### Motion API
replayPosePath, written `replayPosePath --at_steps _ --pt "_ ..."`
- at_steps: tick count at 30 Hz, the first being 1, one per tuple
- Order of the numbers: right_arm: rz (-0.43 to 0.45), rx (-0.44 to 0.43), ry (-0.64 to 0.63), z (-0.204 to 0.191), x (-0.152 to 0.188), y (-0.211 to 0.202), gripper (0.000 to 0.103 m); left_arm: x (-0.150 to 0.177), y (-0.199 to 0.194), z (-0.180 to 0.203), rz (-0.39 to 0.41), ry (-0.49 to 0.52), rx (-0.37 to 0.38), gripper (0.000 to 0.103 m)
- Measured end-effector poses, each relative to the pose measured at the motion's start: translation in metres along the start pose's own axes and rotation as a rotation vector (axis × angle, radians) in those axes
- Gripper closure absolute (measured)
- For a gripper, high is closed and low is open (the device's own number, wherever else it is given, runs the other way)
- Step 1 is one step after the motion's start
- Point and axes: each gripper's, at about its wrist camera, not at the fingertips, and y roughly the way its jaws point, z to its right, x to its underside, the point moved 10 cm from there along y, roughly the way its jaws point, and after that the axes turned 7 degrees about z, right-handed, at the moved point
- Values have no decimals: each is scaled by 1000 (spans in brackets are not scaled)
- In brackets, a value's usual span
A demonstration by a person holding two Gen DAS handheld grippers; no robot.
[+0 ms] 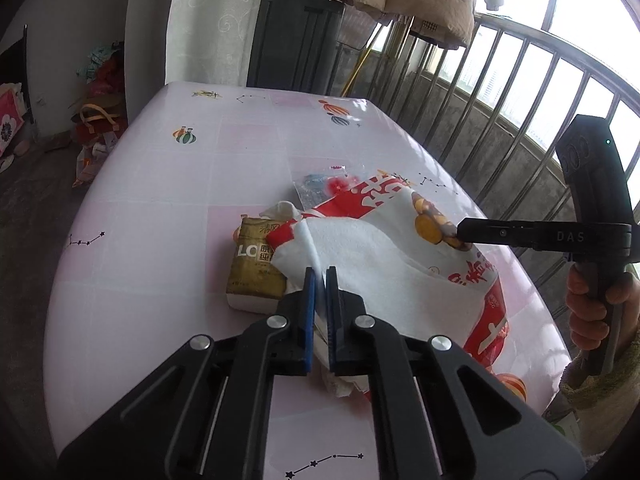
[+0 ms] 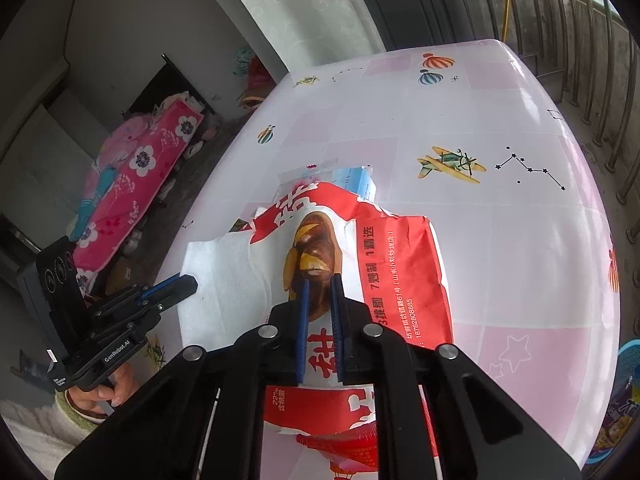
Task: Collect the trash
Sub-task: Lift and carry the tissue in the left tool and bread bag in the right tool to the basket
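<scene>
A red-and-white printed bag (image 1: 400, 248) lies open on the pink-and-white table (image 1: 180, 200). My left gripper (image 1: 320, 276) is shut on the white edge of the bag's mouth. My right gripper (image 1: 460, 236) is shut on the opposite printed edge. In the right wrist view the right gripper (image 2: 320, 280) pinches the bag (image 2: 400, 264) over a chestnut picture, and the left gripper (image 2: 192, 282) holds the white flap at the left. A tan tissue pack (image 1: 254, 276), a crumpled tissue (image 1: 282, 209) and a clear wrapper (image 1: 320, 184) lie just beyond the bag. A blue pack (image 2: 356, 178) peeks out behind it.
A metal railing (image 1: 520, 100) runs along the table's right side. A dark cabinet (image 1: 296, 40) stands past the far edge, with clothes hanging above. Pink floral bedding (image 2: 136, 192) and bags lie on the floor to the left. The person's hand (image 1: 592, 308) holds the right gripper's handle.
</scene>
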Motion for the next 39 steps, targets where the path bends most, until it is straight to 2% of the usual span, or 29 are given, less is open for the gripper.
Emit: replayPosePath --at_steps 2,7,10,13,15,16,17,18,23,25,29,31,34,39 --pt "5 -8 6 -1 -1 -2 98 -5 -5 -1 21 -9 7 103" --pt "30 -20 23 -2 -3 -12 98 -21 -24 -7 84 -57 23 103" --pt "45 -31 25 -4 -5 -19 98 -29 -37 -15 117 -73 8 103" --pt "37 -42 21 -8 -5 -18 95 -27 -40 -23 115 -68 -19 103" --pt "18 -9 -1 -8 -5 -12 79 -20 -34 -28 89 -71 -39 103" --pt "14 4 -9 -9 -5 -9 60 -15 -31 -30 75 -76 -42 103" --pt "11 17 -25 -10 -5 -5 49 -11 -29 -31 66 -77 -46 103" --pt "2 31 -49 -12 -4 -1 48 -7 -27 -32 59 -74 -51 103" --pt "-70 140 -159 -11 2 25 48 4 -18 -34 41 -62 -67 103" --pt "-71 161 -188 -12 2 30 49 5 -17 -35 40 -63 -67 103" --pt "-51 184 -211 -16 0 25 64 3 -17 -37 49 -65 -59 103" --pt "-40 197 -220 -16 -1 23 68 1 -17 -36 52 -64 -57 103" --pt "-15 196 -203 -16 -4 16 73 -2 -21 -36 63 -67 -51 103" --pt "72 110 -124 -23 -20 -10 78 -20 -38 -34 117 -76 -37 103"
